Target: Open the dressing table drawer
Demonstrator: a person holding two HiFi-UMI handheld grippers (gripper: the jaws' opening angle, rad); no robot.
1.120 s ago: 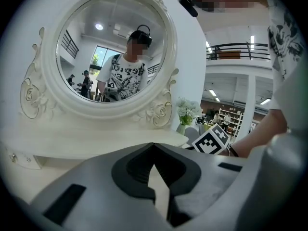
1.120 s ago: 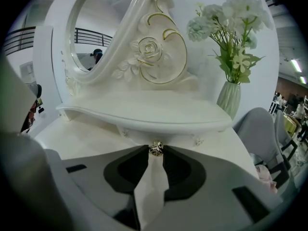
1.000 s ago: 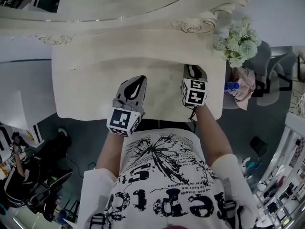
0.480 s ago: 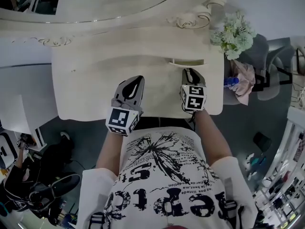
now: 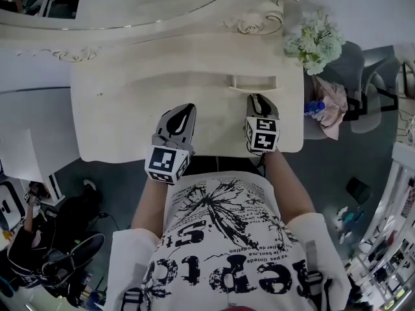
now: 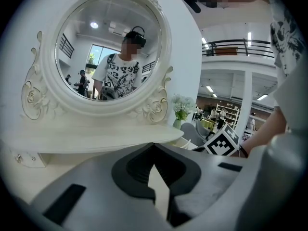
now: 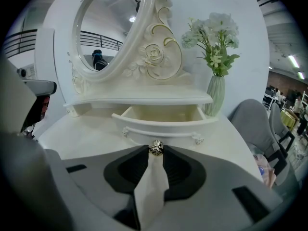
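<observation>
The dressing table (image 5: 123,109) is cream white, with a small drawer (image 7: 161,124) under the mirror shelf. That drawer stands pulled out and its empty inside shows. My right gripper (image 7: 155,151) is shut on the drawer's small metal knob (image 7: 155,147), which sits between the jaw tips. In the head view the right gripper (image 5: 258,100) reaches to the drawer (image 5: 253,82) at the table's right. My left gripper (image 5: 186,110) hovers over the middle of the tabletop, shut and empty; in the left gripper view its tips (image 6: 154,144) meet.
An oval mirror (image 6: 108,52) in a carved frame rises at the back of the table. A vase of white flowers (image 7: 215,93) stands at the right end, close beside the drawer. A grey chair (image 5: 363,89) with cloth on it stands to the table's right.
The drawer has slid out from under the shelf toward me, with the right gripper on its knob. The left gripper has stayed where it was.
</observation>
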